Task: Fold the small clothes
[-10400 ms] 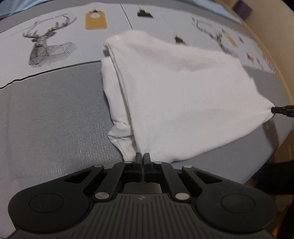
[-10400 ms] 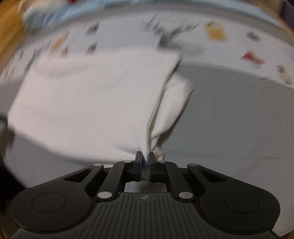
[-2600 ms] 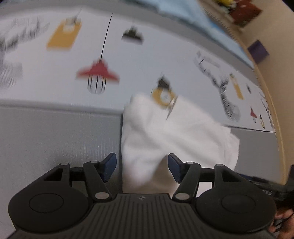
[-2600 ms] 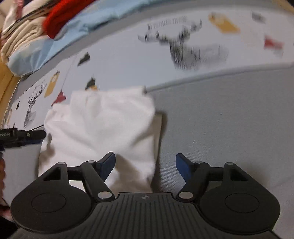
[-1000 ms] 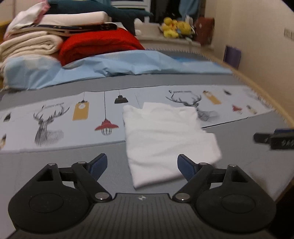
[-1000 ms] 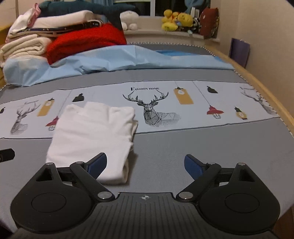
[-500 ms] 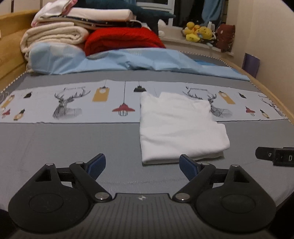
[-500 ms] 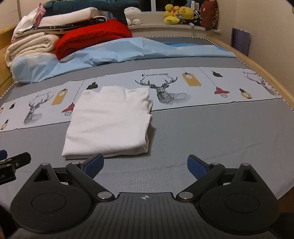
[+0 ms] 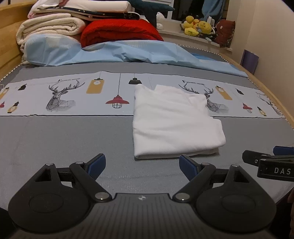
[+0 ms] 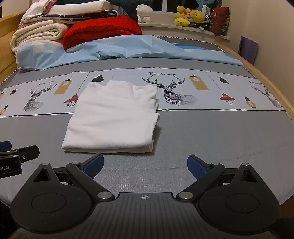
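A white garment (image 9: 174,121) lies folded into a flat rectangle on the grey bed cover (image 9: 55,139), its far edge over the printed deer band. In the right wrist view the same white garment (image 10: 114,115) sits left of centre. My left gripper (image 9: 142,164) is open, held back from the garment's near edge, nothing between its blue pads. My right gripper (image 10: 145,163) is open too, just short of the garment's near right corner. Each view catches the other gripper's tip at its edge: the right gripper (image 9: 266,160) and the left gripper (image 10: 18,152).
Folded blankets (image 9: 55,27), a red throw (image 9: 119,31) and a light blue sheet (image 9: 128,53) are piled at the head of the bed. Plush toys (image 10: 191,16) line the window sill. A wooden bed rail (image 10: 257,75) runs along the right.
Both grippers let go of the garment, opened and drew back and up. The garment now lies folded on the bed; over the last half second the views have only settled slightly.
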Tool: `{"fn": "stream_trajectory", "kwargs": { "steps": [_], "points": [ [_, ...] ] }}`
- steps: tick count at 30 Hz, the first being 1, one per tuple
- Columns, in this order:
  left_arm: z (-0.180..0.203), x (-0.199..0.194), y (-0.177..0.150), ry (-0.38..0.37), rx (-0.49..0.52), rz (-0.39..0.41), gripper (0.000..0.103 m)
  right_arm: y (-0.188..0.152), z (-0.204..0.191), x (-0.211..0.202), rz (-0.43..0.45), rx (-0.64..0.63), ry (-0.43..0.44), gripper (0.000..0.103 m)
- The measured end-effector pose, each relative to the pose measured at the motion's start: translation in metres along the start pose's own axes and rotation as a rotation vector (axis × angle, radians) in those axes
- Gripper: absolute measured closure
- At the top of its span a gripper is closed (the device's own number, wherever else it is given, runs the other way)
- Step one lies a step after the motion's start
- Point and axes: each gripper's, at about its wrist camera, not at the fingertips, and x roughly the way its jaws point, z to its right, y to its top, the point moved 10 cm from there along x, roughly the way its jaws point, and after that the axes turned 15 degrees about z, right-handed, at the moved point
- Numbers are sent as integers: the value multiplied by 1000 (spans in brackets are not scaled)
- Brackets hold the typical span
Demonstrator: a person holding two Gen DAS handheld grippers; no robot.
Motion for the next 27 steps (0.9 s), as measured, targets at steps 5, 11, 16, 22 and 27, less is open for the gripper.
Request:
{"fn": "stream_trajectory", "kwargs": {
  "steps": [5,11,16,22,27],
  "points": [
    [5,2,-1,-12,14,-5,13,0,-2,1,-1,-5,2,6],
    [8,4,-3,-23,22,-8,13,0,-3,1,-2,-8,4,6],
    [10,5,-3,-26,29,-8,13,0,-4,1,-4,-7,3,6],
    [13,5,-3,-33,34,-5,13,-1,-4,1,-3,-12,5,6],
    [15,5,-3,-42,38,-2,13,-2,-4,1,-4,-13,6,6]
  ]
}}
